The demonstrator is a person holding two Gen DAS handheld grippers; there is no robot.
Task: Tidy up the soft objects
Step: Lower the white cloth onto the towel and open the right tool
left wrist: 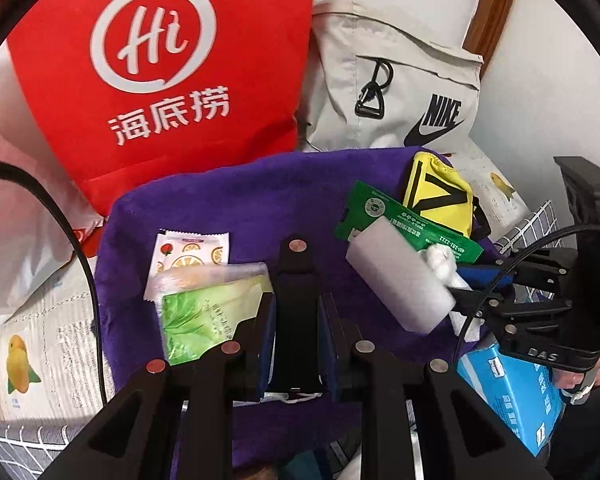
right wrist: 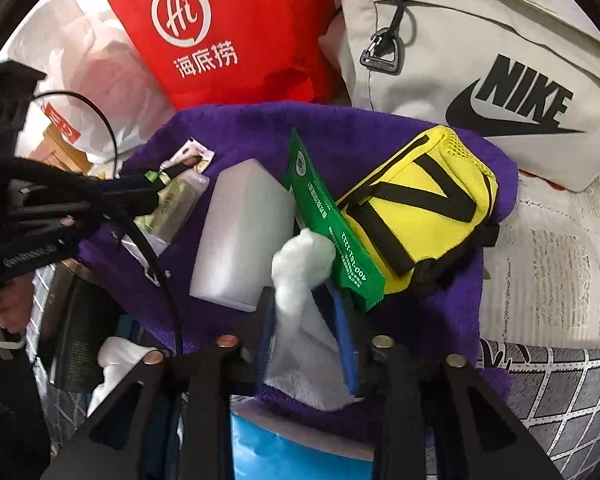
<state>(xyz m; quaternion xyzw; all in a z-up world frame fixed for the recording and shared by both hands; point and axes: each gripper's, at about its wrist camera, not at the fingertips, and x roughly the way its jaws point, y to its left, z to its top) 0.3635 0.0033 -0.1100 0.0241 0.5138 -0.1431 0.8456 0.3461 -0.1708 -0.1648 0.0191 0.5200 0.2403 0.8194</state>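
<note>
White cloth (right wrist: 300, 264) half hidden between parted right hand-held gripper (right wrist: 306, 312) pads; left's grip indiscernible.

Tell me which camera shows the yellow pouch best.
The right wrist view: the yellow pouch lies large there, its black stripes clear. In the left wrist view it is smaller, and the green packet hides part of it.

white cloth (right wrist: 300, 264), crumpled, on purple towel (right wrist: 260, 128)
</note>
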